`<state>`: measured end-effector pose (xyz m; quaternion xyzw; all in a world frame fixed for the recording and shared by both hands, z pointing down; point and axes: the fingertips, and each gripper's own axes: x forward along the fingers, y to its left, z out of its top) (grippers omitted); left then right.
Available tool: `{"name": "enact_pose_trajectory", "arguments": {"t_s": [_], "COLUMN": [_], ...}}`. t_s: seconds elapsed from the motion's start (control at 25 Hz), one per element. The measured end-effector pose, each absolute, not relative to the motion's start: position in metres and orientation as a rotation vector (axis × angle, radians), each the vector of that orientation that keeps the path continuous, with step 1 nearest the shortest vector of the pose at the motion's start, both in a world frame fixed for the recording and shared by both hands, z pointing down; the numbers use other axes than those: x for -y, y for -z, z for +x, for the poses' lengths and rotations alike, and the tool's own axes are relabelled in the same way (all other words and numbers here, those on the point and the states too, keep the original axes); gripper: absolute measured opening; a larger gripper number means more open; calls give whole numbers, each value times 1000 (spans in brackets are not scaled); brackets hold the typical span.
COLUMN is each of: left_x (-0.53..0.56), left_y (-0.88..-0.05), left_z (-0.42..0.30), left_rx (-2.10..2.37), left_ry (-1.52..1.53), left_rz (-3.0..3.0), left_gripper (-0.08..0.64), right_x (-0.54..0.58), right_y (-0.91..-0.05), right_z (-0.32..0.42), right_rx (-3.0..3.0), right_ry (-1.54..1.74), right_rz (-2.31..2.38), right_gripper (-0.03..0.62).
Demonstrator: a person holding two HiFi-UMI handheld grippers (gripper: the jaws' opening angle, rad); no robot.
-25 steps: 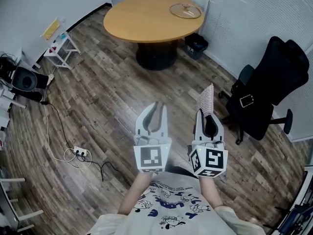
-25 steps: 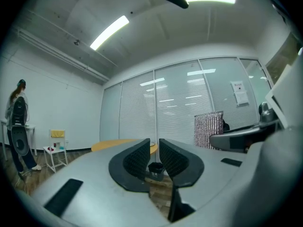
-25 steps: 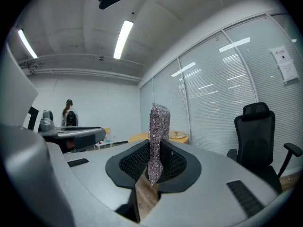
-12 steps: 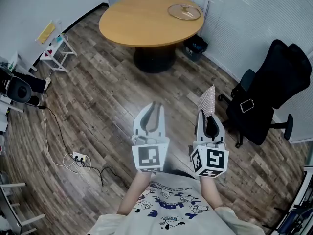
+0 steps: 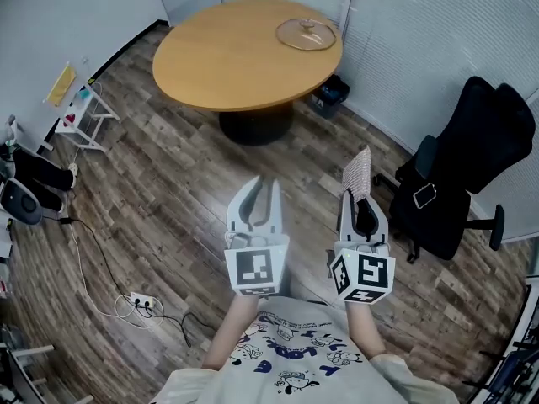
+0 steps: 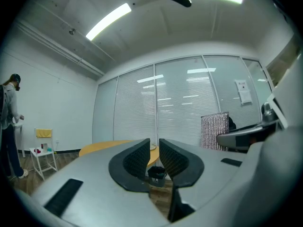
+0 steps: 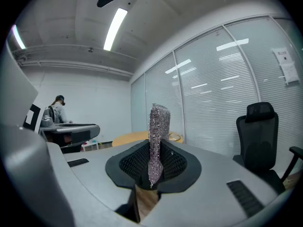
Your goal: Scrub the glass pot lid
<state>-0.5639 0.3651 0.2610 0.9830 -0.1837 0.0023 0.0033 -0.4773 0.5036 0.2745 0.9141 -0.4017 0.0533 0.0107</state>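
The glass pot lid (image 5: 306, 34) lies flat, knob up, near the far right edge of the round wooden worktop (image 5: 227, 66), well apart from me across the room. I judge it stiff, smooth and fairly heavy for its size, and breakable if it slides off that nearby edge or gets knocked. The rim gives little to grab while it lies flat, so the central knob (image 5: 308, 26) looks like the place to take hold. The dome will likely be slick, so pressing down while scrubbing should keep it from skating.

My right gripper (image 5: 357, 199) has its fingers (image 7: 135, 162) clenched on a silvery mesh scrubber (image 7: 158, 126), which stands upright out of them. It looks soft and floppy, so it should drape over the curve.

My left gripper (image 5: 263, 183) carries nothing. Its fingers (image 6: 135, 157) are drawn almost together with only a thin slit between, and would need to spread before taking the knob.

Both grippers hang in front of my chest over the plank floor (image 5: 168, 192). A black office chair (image 5: 472, 158) stands to my right, a dark bin (image 5: 330, 95) sits under the worktop's edge, and a person (image 6: 8, 122) stands far off.
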Motion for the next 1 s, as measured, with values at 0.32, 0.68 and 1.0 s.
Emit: {"name": "enact_pose_trajectory", "arguments": {"t_s": [0.32, 0.68, 1.0], "left_x": [-297, -252, -229], "left_y": [-259, -264, -270], "left_z": [-515, -479, -456], "left_rx": [501, 434, 463], "left_ry": [3, -9, -28], "left_rz": [3102, 3092, 3071], "left_gripper": [66, 66, 67], "right_x": [-443, -413, -393], "right_y": [-271, -275, -279], "right_z": [-430, -399, -368], "right_rx": [1173, 1084, 1074], "right_ry": [-158, -188, -209], "right_rz": [2880, 2896, 2875], "right_gripper": [71, 71, 71]}}
